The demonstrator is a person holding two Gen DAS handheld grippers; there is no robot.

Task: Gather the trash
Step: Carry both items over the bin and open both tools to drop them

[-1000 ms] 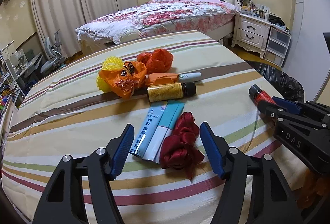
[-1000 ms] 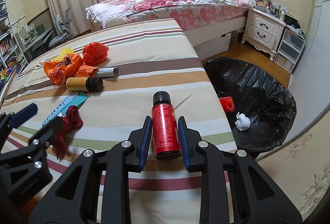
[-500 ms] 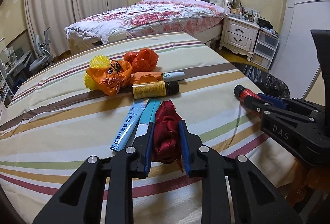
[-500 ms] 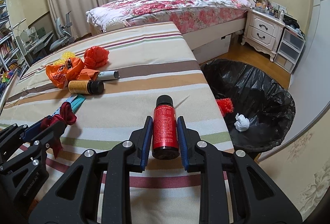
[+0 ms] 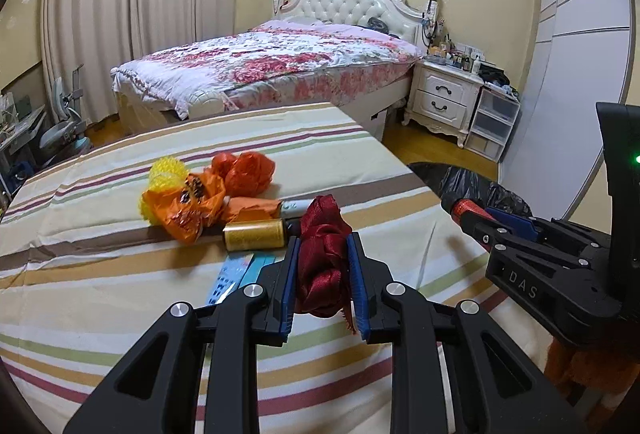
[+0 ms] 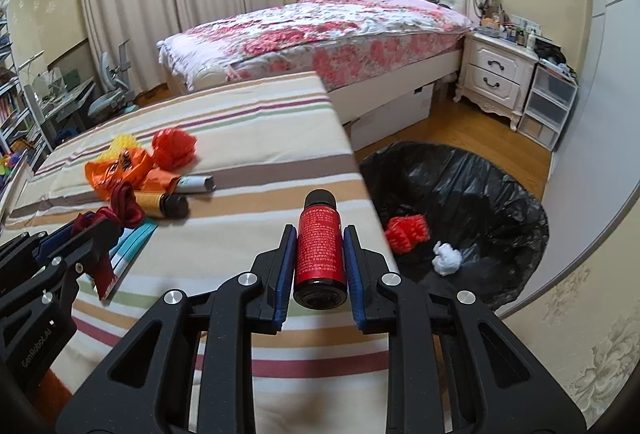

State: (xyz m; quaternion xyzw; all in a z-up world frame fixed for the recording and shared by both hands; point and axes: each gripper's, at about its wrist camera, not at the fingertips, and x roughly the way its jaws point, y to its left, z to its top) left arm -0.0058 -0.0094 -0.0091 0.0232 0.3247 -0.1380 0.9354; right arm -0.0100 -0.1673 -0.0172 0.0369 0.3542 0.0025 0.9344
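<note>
My left gripper (image 5: 322,284) is shut on a dark red ribbon wad (image 5: 322,262) and holds it above the striped table (image 5: 100,274); the wad also shows in the right wrist view (image 6: 124,204). My right gripper (image 6: 319,264) is shut on a red bottle (image 6: 320,246) with a black cap, near the table's right edge. The black-lined trash bin (image 6: 472,202) stands on the floor to the right, with a red wad (image 6: 406,234) and white paper (image 6: 446,258) inside.
On the table lie an orange plastic bag (image 5: 184,204), a yellow mesh ball (image 5: 166,170), an orange-red wad (image 5: 246,172), a gold bottle (image 5: 256,234), a white tube (image 5: 294,208) and blue-white boxes (image 5: 234,274). A bed (image 5: 280,70) and nightstand (image 5: 444,102) stand behind.
My left gripper closed on the red ribbon wad and lifted it off the table. My right gripper, still holding the red bottle, moved slightly toward the bin.
</note>
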